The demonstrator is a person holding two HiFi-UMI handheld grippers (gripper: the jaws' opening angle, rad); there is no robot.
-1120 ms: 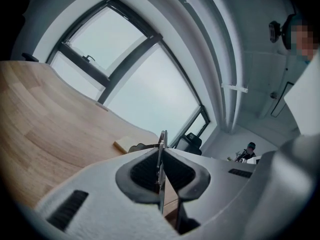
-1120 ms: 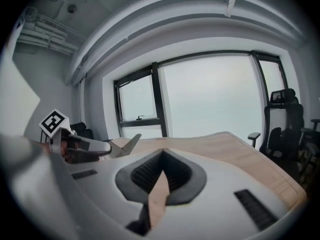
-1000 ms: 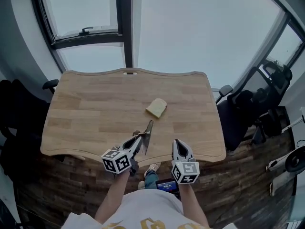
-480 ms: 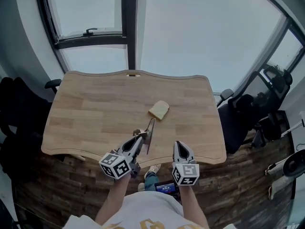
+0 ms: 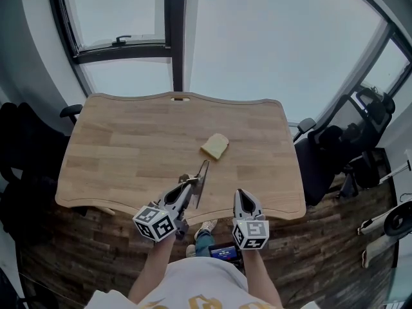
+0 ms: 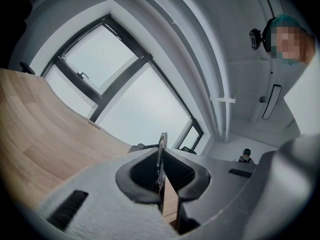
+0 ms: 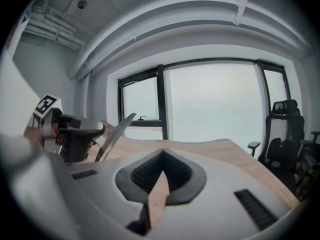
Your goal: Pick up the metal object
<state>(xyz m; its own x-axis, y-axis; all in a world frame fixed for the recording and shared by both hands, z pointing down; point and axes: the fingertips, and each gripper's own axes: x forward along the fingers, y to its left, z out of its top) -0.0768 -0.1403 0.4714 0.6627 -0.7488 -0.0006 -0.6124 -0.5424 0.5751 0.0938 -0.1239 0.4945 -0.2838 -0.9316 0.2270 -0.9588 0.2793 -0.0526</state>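
the left gripper (image 5: 188, 187) is clamped on a flat metal blade (image 5: 201, 184). in the left gripper view the thin blade (image 6: 162, 146) stands edge-on between the two dark pads, which press on it from both sides. the blade sticks out past the jaws and slants up over the near edge of the wooden table (image 5: 129, 147), its tip toward the far edge. from the right gripper view the blade (image 7: 114, 134) shows as a pale slanted strip whose tip reaches up against the window (image 7: 215, 104).

the right gripper (image 5: 243, 197) hangs just beside the left one, over the same near edge, toward the right corner. its jaws (image 7: 161, 181) are closed together with only the wood of the table showing in the slit between them.

a pale wedge-shaped slice (image 5: 214, 147) lies near the middle of the table, apart from the blade tip.

each gripper carries a cube with black-and-white square markers (image 5: 155, 222) (image 5: 250, 232); these are patterns, not letters. a small blue screen (image 5: 226, 252) by the person's lap has print too small to read.
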